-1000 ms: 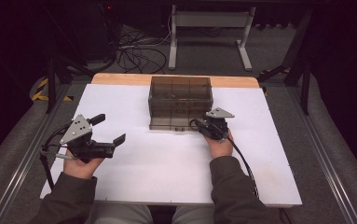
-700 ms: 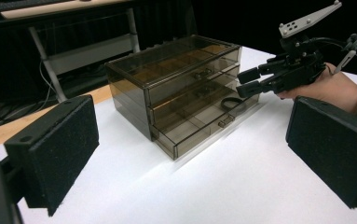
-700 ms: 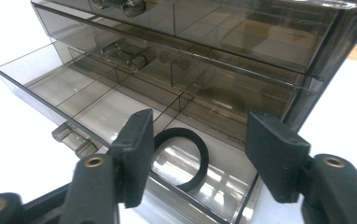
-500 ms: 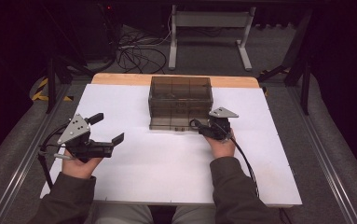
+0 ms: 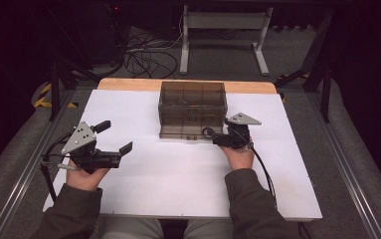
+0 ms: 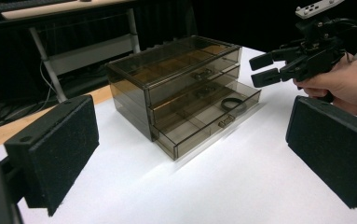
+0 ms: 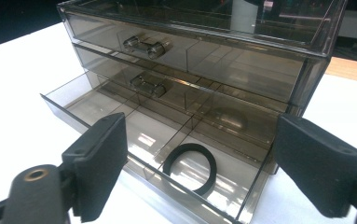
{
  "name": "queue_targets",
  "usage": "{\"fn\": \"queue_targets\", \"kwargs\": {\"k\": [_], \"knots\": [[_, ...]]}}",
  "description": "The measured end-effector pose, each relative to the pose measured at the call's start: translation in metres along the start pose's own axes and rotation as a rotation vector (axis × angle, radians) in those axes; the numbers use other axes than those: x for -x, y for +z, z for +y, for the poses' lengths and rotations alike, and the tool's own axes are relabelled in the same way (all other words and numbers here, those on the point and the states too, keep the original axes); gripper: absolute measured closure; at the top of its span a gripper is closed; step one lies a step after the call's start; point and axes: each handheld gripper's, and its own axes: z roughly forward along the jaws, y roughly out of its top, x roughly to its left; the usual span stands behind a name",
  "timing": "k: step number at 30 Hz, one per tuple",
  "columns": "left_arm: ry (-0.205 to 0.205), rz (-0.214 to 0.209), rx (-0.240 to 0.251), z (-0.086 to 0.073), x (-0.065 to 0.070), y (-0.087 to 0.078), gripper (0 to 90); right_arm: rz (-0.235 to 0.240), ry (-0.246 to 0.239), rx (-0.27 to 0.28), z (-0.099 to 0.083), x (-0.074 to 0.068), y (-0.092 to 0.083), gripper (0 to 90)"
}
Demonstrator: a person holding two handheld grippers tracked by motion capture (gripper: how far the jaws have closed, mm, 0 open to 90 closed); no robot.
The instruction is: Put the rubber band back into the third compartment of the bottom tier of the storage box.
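Right tool (image 5: 217, 137) hovers just above the open bottom drawer (image 7: 139, 135) of a smoky see-through drawer box (image 5: 193, 107), its jaws wide with nothing between them; they have just been opening. A black ring (image 7: 189, 168) lies flat in the right-hand compartment of that drawer, below and between the jaws, touching neither. The left tool (image 5: 113, 142) is held over the white tabletop (image 5: 178, 174) well apart from the box, its jaws also wide and empty.

The box stands at the far middle of the tabletop, brown-tinted plastic with small metal handles.

From the high view the ring is only a small dark loop at the drawer's front. The right gripper view shows its round shape, the dividers and two upper handles. The left gripper view shows the whole box from the side, the pulled-out drawer, the ring (image 6: 233, 104) and the right tool (image 6: 265, 70) in the person's hand.

Counted: one box, three drawers, two shut and one open, one ring, two tools.
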Motion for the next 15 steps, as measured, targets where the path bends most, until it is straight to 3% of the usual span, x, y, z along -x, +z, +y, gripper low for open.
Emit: {"fn": "queue_targets", "kwargs": {"k": [15], "knots": [[-0.003, 0.008, 0.000, -0.002, 0.000, 0.001, 2.8, 0.036, 0.048, 0.063, 0.006, -0.003, -0.024, 5.7]]}}
